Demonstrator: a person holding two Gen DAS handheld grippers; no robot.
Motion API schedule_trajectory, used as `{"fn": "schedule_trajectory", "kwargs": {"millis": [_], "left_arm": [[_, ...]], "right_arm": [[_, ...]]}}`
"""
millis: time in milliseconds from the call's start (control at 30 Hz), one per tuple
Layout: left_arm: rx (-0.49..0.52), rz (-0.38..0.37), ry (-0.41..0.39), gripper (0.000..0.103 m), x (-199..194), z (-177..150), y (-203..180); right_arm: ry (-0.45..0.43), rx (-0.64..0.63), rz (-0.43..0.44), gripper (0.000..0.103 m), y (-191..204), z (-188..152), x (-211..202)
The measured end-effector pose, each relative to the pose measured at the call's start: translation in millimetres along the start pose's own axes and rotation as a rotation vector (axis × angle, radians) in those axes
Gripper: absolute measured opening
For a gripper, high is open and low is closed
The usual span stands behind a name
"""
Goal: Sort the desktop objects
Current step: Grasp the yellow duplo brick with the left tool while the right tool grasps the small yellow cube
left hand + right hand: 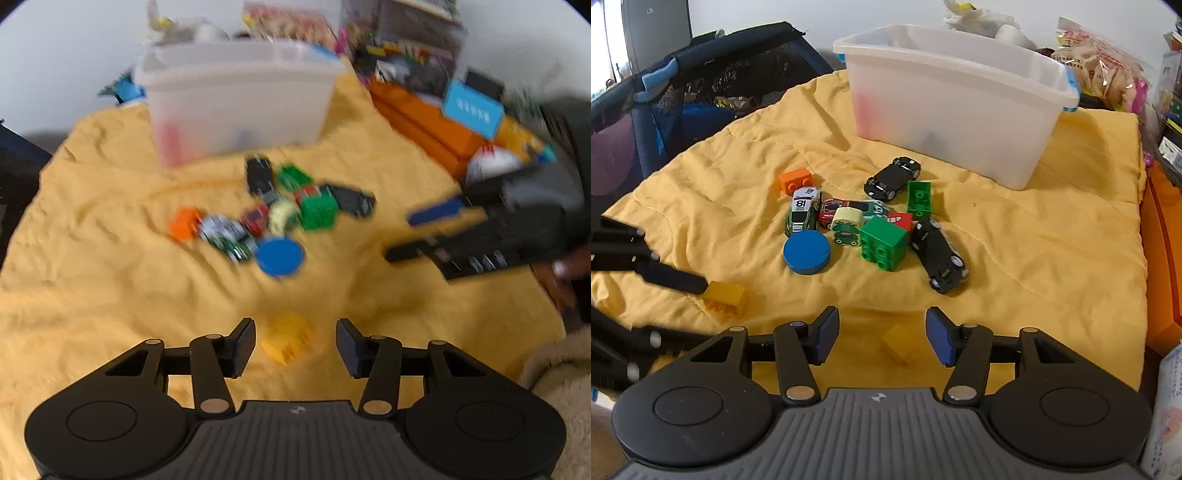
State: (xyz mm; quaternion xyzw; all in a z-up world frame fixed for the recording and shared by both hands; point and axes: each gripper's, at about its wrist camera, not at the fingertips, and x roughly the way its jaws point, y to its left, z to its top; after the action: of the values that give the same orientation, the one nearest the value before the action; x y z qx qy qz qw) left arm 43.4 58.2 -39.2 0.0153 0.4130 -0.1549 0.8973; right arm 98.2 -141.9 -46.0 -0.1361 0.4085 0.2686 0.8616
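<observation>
On a yellow cloth lies a pile of toys: a blue disc, a green brick, an orange brick, two black cars and a white-green car. Behind them stands a clear plastic bin. My left gripper straddles a yellow brick on the cloth, and a gap shows beside the right pad. My right gripper is open around a small yellow block, with both pads apart from it. The left wrist view is blurred.
Orange boxes line the cloth's right edge. A dark mesh-sided frame stands beyond the left edge. Snack bags and clutter sit behind the bin. A pale fleece lies at the near right.
</observation>
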Motion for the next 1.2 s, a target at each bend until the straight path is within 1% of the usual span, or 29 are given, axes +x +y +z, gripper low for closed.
{"fn": "schedule_trajectory", "kwargs": {"millis": [67,133,167,200,233,267,367,500,567,667,733,800,833,900,1033,1200], "left_arm": [[0.000,0.001,-0.027,0.052,-1,6,11],[-0.001,-0.001,-0.015,0.051,7,11,22],[0.002,-0.006,-0.005,0.048,12,12,26],[0.006,-0.014,0.013,0.040,20,12,30],[0.010,-0.025,0.035,0.034,25,11,32],[0.017,-0.036,0.056,0.033,30,9,31],[0.030,-0.084,0.049,0.033,26,5,26],[0.057,-0.104,0.054,0.033,23,-3,12],[0.063,-0.095,0.056,0.033,23,-6,9],[0.027,-0.098,0.040,0.033,22,-9,12],[0.024,-0.082,0.026,0.033,20,-12,9],[0.068,-0.035,0.013,0.032,18,-14,-2],[0.107,-0.005,0.004,0.032,16,-16,-11],[0.158,0.019,-0.007,0.032,12,-18,-23],[0.193,0.006,-0.019,0.032,8,-19,-37],[0.193,-0.006,-0.040,0.033,3,-19,-42]], "right_arm": [[0.001,0.017,-0.002,0.056,-6,-3,-6],[0.009,0.050,-0.001,0.054,-13,-7,-12],[0.015,0.067,0.004,0.053,-16,-8,-13],[0.022,0.079,0.006,0.051,-18,-9,-13],[0.028,0.082,0.001,0.044,-19,-10,-13],[0.034,0.085,-0.002,0.042,-20,-11,-12],[0.040,0.096,0.000,0.042,-19,-12,-12],[0.043,0.099,-0.002,0.042,-19,-15,-11],[0.045,0.104,-0.002,0.042,-19,-15,-10],[0.043,0.100,0.000,0.042,-18,-14,-9],[0.040,0.088,0.004,0.042,-16,-13,-9],[0.042,0.074,0.007,0.042,-12,-12,-8],[0.043,0.069,0.006,0.042,-11,-13,-8],[0.045,0.063,0.003,0.042,-10,-13,-8],[0.056,0.069,-0.002,0.042,-11,-15,-7],[0.064,0.056,0.003,0.042,-7,-17,-6]]}}
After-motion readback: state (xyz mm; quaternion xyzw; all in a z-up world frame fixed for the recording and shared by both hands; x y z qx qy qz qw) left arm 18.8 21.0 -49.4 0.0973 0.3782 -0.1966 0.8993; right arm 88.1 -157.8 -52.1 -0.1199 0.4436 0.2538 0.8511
